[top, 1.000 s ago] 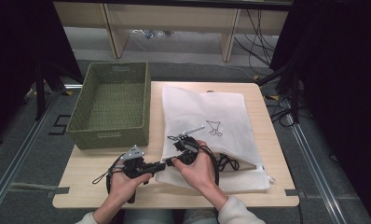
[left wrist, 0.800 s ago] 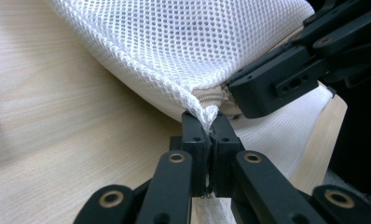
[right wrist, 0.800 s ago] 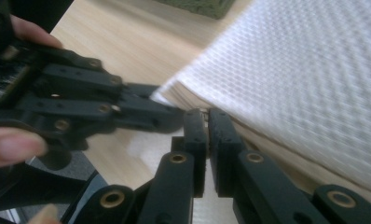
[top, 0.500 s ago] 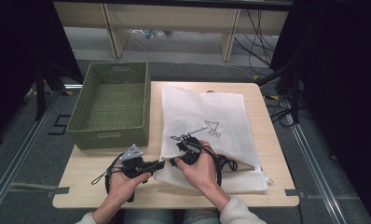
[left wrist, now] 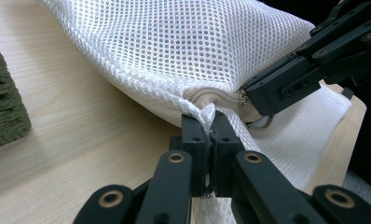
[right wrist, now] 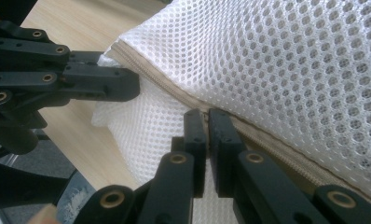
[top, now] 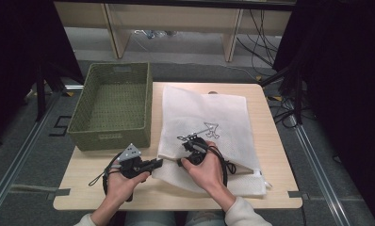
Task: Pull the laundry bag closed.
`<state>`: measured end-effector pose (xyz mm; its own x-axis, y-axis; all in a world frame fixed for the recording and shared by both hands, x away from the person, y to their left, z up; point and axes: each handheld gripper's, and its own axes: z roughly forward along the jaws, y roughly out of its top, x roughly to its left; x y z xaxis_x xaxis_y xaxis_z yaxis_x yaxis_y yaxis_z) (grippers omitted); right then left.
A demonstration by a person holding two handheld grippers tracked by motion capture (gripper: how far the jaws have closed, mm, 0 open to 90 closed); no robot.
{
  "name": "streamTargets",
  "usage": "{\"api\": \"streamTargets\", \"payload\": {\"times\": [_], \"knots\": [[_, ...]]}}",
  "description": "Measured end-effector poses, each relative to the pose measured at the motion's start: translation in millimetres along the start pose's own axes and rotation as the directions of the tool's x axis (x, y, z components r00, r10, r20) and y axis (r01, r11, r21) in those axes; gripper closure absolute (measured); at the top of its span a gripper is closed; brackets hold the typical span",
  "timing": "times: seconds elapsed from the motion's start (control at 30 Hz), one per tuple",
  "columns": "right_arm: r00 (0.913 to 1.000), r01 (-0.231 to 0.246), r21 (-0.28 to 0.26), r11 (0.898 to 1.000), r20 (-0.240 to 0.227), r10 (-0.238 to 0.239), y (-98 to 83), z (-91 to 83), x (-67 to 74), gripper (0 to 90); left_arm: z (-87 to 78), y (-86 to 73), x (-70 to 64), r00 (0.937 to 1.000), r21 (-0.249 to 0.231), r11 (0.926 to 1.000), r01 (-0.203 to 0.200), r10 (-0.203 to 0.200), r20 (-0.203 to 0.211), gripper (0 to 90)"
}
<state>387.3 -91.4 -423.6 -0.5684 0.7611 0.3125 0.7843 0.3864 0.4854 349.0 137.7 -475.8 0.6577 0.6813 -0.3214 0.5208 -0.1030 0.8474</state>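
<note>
**Zipper gripped, bag still shut**

The white mesh laundry bag (top: 207, 132) lies flat on the table (top: 270, 141) beside the empty wicker basket (top: 112, 106). The left gripper (left wrist: 210, 122) has its fingers clenched on the bag's corner; the right gripper (right wrist: 207, 116) pinches the zipper (right wrist: 267, 140) at its end. Unzipping has not yet started.

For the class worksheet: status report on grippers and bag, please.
Left gripper shut on mesh bag corner. Right gripper shut at the zip. Basket beside, nothing blocking.
</note>
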Motion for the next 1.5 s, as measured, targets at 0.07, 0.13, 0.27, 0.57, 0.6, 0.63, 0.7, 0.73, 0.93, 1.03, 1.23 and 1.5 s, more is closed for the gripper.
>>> {"api": "streamTargets", "payload": {"times": [0.07,0.13,0.27,0.57,0.6,0.63,0.7,0.73,0.93,1.03,1.23,1.5], "knots": [[1.0,-0.002,0.002,1.0,-0.001,0.002,0.0,-0.3,0.3,87.5,-0.2,-0.1,0.1,1.0,-0.001,1.0,0.0,0.0,0.0,86.2],[0.9993,-0.034,0.01,0.999,0.013,0.034,-1.4,-0.9,0.8,87.5,-0.7,-0.1,0.2,0.9999,-0.005,0.9999,0.012,-0.012,-0.005,86.2],[0.9992,-0.04,0.011,0.999,0.011,0.04,-2.6,-2.2,-4.0,87.5,-0.5,-0.3,0.7,1.0,-0.009,1.0,0.001,-0.001,-0.008,86.2],[0.9989,-0.043,0.023,0.999,0.02,0.042,-3.7,-4.6,-6.3,87.5,-2.1,-0.3,1.9,0.9999,-0.01,0.9999,-0.004,0.004,-0.014,86.2],[0.9987,-0.045,0.027,0.999,0.024,0.045,-3.8,-4.7,-6.0,87.5,-2.0,-0.3,1.7,0.9998,-0.007,1.0,-0.006,0.006,-0.018,86.2],[0.999,-0.037,0.023,0.999,0.024,0.037,-3.9,-4.8,-6.1,87.6,-1.8,-0.4,2.1,0.9999,-0.014,0.9999,-0.004,0.004,-0.011,86.2],[0.9993,-0.029,0.024,0.999,0.025,0.029,-3.6,-4.7,-5.9,87.5,-2.0,-0.3,2.4,0.9999,-0.014,0.9999,-0.003,0.003,-0.01,86.2],[0.9992,-0.025,0.027,0.999,0.03,0.024,-3.5,-5.0,-6.7,87.5,-2.0,-0.3,2.3,1.0,-0.013,0.9999,-0.001,0.001,-0.006,86.1],[0.9975,-0.043,0.038,0.998,0.059,0.041,-4.5,-5.8,-7.5,87.5,-2.2,-0.5,2.5,0.9998,-0.013,0.9999,0.009,-0.009,-0.016,86.1],[0.9976,-0.042,0.04,0.998,0.057,0.04,-4.4,-6.2,-7.3,87.5,-2.6,-0.3,2.5,0.9997,-0.009,0.9999,0.007,-0.008,-0.022,86.1],[0.9992,-0.021,0.025,0.999,0.033,0.021,-4.4,-7.3,-9.6,87.5,-3.0,-0.2,2.9,0.9995,-0.007,1.0,-0.006,0.005,-0.03,86.1],[0.9967,-0.028,0.04,0.999,0.078,0.024,-6.4,-8.0,-8.1,87.5,-2.3,-0.7,3.4,0.9987,-0.004,0.9998,-0.021,0.021,-0.045,86.1]]}}
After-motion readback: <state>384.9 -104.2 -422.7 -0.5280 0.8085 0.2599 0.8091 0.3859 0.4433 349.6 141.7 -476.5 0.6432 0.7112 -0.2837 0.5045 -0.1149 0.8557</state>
